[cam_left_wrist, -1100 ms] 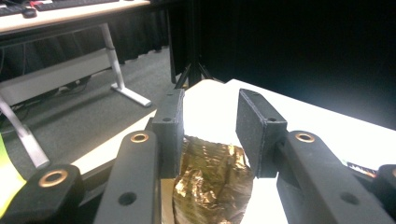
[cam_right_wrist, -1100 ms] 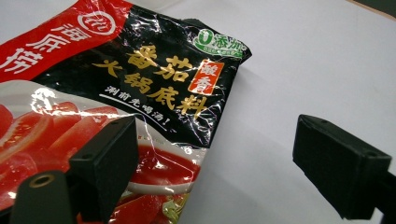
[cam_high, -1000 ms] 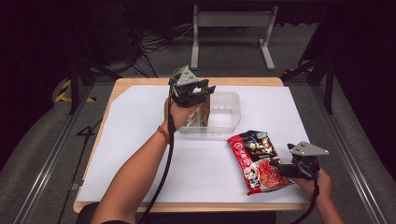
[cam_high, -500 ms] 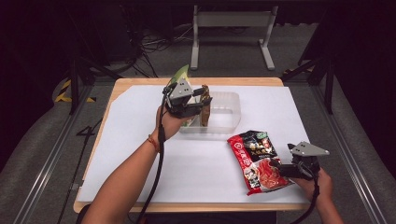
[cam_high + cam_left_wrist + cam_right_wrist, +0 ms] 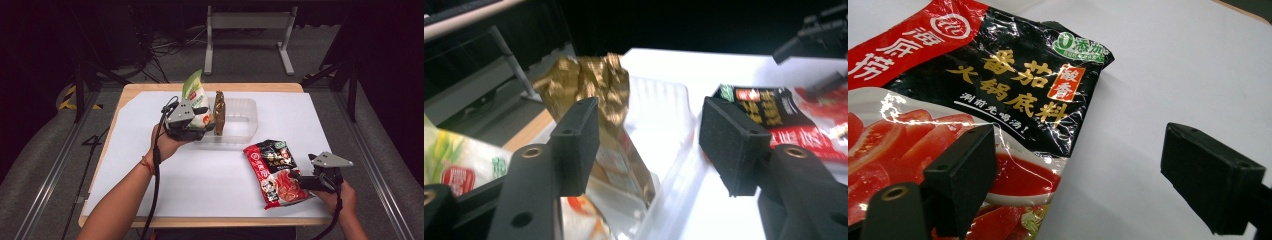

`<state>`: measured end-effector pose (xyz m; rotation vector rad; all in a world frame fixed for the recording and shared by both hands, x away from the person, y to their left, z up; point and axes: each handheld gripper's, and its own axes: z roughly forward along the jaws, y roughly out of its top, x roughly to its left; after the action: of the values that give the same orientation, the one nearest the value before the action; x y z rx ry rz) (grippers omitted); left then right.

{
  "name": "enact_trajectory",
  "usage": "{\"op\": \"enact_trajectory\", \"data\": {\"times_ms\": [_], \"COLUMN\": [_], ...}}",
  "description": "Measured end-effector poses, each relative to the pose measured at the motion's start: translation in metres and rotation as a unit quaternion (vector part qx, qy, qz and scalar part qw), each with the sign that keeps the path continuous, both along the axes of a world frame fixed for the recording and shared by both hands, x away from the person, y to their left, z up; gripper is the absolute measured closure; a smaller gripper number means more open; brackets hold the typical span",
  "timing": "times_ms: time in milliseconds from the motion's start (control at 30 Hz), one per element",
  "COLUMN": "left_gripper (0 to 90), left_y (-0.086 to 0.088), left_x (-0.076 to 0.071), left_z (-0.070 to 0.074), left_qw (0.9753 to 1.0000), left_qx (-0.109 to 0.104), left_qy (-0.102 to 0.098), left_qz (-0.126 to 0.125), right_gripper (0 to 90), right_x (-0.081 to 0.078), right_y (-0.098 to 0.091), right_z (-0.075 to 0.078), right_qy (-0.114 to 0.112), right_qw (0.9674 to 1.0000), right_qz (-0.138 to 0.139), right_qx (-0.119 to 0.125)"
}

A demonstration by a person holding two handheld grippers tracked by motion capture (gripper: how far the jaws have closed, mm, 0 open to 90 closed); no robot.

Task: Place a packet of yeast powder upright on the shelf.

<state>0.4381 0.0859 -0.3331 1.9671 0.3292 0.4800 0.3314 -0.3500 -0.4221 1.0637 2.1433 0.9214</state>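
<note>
Leftward slides the left gripper point(image 5: 197, 131), jaws just opening off the gold packet point(image 5: 599, 100) now standing in the tray point(image 5: 240, 137), while the right gripper point(image 5: 1088, 180) gapes empty beside the red pouch point(image 5: 277, 172).

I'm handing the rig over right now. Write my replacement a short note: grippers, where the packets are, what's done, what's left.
Left gripper: open, its jaws have just been opening, at the near left end of the clear tray; nothing pinched.
Right gripper: open, at the right edge of the red and black packet, not gripping it.
Done: gold packet and green and white packet stand on edge in the tray's left end.
Left: probably grip the red and black packet, which lies flat on the white sheet, and move it into the tray too.
</note>
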Motion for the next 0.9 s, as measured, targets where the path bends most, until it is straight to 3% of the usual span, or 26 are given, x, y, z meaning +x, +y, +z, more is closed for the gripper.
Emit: {"op": "enact_trajectory", "data": {"times_ms": [367, 600, 900], "left_gripper": [32.0, 25.1, 24.0], "left_y": [0.018, 0.031, 0.061], "left_x": [-0.017, -0.027, -0.038], "left_z": [-0.014, -0.026, -0.055], "left_qw": [0.9995, 0.9978, 0.9959], "left_qx": [0.032, 0.066, 0.089], "left_qy": [-0.003, -0.006, 0.013], "left_qz": [0.005, 0.012, 0.014], "right_gripper": [16.7, 18.5, 22.3], "right_x": [0.0, 0.0, -0.003], "right_y": [-0.001, -0.002, -0.004], "right_z": [0.002, 0.003, 0.006], "right_qy": [-0.002, -0.001, 0.003], "right_qw": [0.9999, 0.9999, 0.9997], "right_qz": [0.001, 0.0, 0.009], "right_qx": [0.011, 0.013, 0.024]}}
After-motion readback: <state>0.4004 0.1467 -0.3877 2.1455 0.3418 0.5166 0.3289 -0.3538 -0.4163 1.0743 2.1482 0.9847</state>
